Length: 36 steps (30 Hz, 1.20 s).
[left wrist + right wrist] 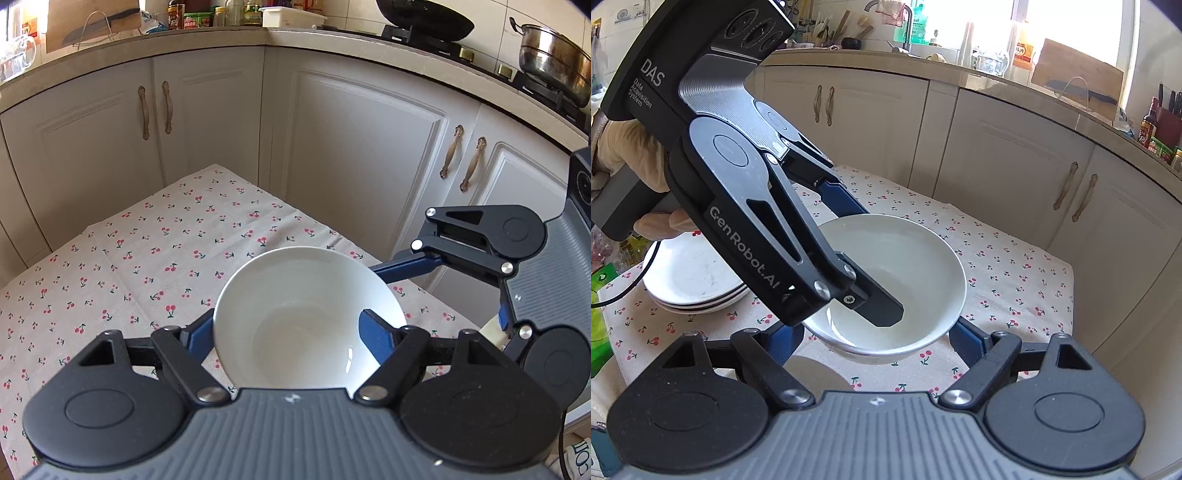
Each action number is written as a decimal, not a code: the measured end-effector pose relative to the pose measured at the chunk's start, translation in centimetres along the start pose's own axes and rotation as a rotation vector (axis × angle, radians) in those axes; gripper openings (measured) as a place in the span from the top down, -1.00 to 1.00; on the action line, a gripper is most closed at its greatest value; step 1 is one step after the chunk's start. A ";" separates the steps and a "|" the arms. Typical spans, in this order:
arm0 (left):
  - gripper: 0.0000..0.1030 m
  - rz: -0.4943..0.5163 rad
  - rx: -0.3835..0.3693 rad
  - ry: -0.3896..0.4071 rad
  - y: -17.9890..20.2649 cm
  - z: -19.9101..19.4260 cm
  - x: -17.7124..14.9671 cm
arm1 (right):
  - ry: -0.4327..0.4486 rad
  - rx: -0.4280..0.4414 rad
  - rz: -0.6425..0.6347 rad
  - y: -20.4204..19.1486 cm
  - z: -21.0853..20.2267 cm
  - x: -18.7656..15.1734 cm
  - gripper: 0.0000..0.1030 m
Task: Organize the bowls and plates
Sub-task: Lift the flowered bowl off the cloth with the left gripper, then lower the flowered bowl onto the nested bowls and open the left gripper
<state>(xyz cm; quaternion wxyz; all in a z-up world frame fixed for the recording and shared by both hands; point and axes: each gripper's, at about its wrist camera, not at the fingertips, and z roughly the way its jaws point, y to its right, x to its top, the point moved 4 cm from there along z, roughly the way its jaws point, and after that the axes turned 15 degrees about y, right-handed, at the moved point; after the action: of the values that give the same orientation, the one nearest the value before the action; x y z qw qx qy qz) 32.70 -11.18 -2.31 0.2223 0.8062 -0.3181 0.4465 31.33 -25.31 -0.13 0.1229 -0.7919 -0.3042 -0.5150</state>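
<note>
We see pale cabinets (362, 147) wrapping round the corner behind a table (1015, 280) covered in a cherry-print cloth. On the near left part of that cloth, in the right wrist view, sits a stack of white plates (690, 280), well apart from the grippers.

The white bowl (306, 280) is off the cloth and tilted, its mouth turned towards the left camera. The left gripper (288, 321) holds it: one finger lies against the outside of the wall, and the other reaches down inside the bowl. A gloved hand (624, 147) grasps that gripper's handle.

The right gripper (877, 334) sits just below and in front of the bowl, its jaws standing wide, one blue finger near each side of the bowl's lower wall. We cannot tell whether those fingers press on anything. A pale round shape shows by its left finger, too hidden for us to name.
</note>
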 end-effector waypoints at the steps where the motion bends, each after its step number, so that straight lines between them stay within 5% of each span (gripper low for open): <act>1: -0.55 0.001 -0.001 0.002 0.2 -0.3 -0.1 | 0.001 -0.002 -0.002 -0.2 -0.2 0.0 -0.72; 16: -0.55 -0.008 -0.003 -0.005 3.5 -3.3 -2.3 | 0.001 0.010 0.005 -3.5 -3.3 -1.4 -0.72; 36: -0.56 -0.024 -0.047 -0.030 6.0 -2.5 -4.7 | -0.060 0.002 0.038 -4.6 -5.6 -3.7 -0.72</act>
<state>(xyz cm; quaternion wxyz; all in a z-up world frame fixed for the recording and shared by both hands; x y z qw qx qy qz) 25.06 -12.30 -4.62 0.2419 0.8110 -0.3221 0.4242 23.35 -25.83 -1.53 0.1244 -0.8124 -0.2933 -0.4884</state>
